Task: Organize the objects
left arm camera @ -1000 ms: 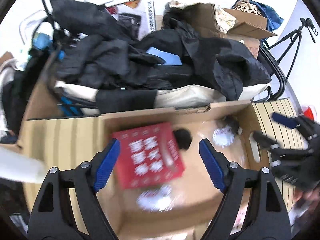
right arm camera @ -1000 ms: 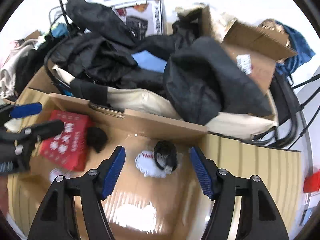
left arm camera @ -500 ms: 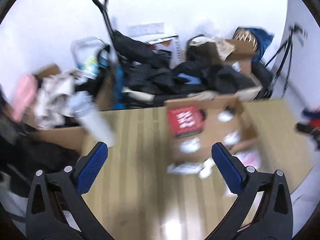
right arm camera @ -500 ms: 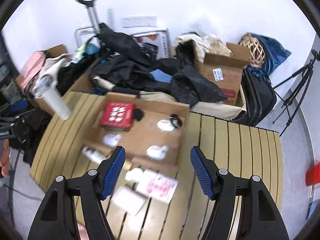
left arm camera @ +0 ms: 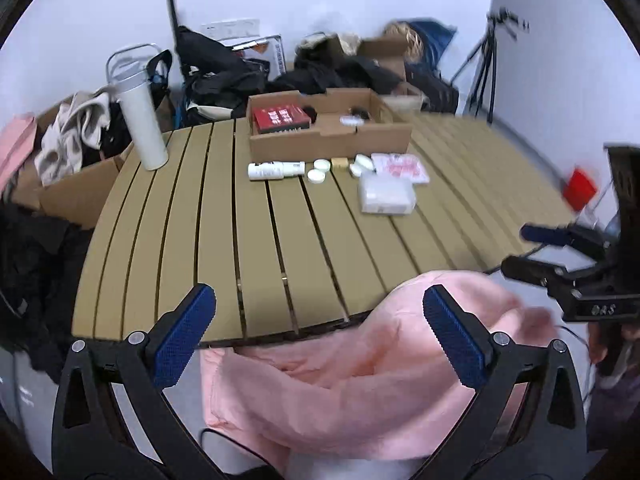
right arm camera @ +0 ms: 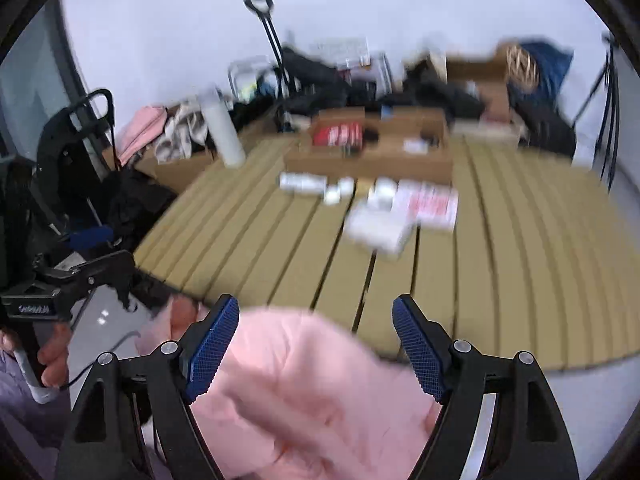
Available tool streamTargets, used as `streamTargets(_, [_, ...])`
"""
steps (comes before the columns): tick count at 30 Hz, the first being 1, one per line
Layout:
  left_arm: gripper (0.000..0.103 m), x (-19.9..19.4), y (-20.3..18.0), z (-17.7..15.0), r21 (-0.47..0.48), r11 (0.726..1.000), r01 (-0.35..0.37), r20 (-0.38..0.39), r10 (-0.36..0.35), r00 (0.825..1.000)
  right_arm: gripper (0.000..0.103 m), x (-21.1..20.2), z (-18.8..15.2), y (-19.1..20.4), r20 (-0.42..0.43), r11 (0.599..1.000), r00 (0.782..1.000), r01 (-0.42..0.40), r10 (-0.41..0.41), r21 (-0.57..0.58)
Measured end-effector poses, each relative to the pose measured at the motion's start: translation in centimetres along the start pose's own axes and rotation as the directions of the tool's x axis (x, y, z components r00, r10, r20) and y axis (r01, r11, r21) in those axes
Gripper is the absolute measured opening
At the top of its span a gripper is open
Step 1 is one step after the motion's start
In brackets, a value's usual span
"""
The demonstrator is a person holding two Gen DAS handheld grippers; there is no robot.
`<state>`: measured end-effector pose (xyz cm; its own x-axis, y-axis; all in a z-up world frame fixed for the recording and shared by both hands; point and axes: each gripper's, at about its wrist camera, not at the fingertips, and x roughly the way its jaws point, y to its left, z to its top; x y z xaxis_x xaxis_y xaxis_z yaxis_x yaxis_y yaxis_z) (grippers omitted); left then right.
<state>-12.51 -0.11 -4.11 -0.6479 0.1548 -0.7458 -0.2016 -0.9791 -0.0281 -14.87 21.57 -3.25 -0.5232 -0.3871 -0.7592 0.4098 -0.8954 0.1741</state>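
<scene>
Both grippers hang over the near edge of the slatted table (left arm camera: 256, 248), above a pink cloth (left arm camera: 360, 380) bunched below that edge. The left gripper (left arm camera: 320, 336) has its jaws spread wide, with nothing between the pads; the table edge and the cloth show through the gap. The right gripper (right arm camera: 316, 344) also stands open, its jaws having just been opening, and nothing is pressed between them; the pink cloth lies under and between the fingers, but contact cannot be made out through the blur.

At the far side of the table sits an open cardboard box (left arm camera: 328, 136), its long axis running left to right. A red packet (left arm camera: 282, 118) lies flat in its left end. Just in front of the box, a white bottle (left arm camera: 276, 170) lies on its side, its long axis also running left to right, parallel to the box front. To its right are small round white lids (left arm camera: 318, 170), a white and red packet (left arm camera: 400, 166) and a clear plastic pack (left arm camera: 386, 196). A tall white flask (left arm camera: 142, 124) stands upright near the table's far left edge.
</scene>
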Motion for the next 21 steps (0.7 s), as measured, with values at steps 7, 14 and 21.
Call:
streamTargets(7, [0.100, 3.8, -1.0, 1.8, -0.016, 0.996, 0.092, -0.006, -0.092, 0.996, 0.082, 1.5, 0.8, -4.2, 0.059, 0.981, 0.997, 0.047, -0.059, 0.190])
streamTargets(14, [0.072, 15.2, -2.6, 7.4, 0.016, 0.980, 0.200, -0.100, -0.197, 0.975, 0.067, 8.0, 5.3, -8.1, 0.013, 0.971, 0.999, -0.033, 0.031, 0.236])
streamTargets(21, [0.032, 26.7, -2.8, 7.5, -0.127, 0.917, 0.377, -0.233, -0.397, 0.888, 0.040, 17.7, 6.8, -11.5, -0.101, 0.951, 0.994, -0.002, 0.035, 0.309])
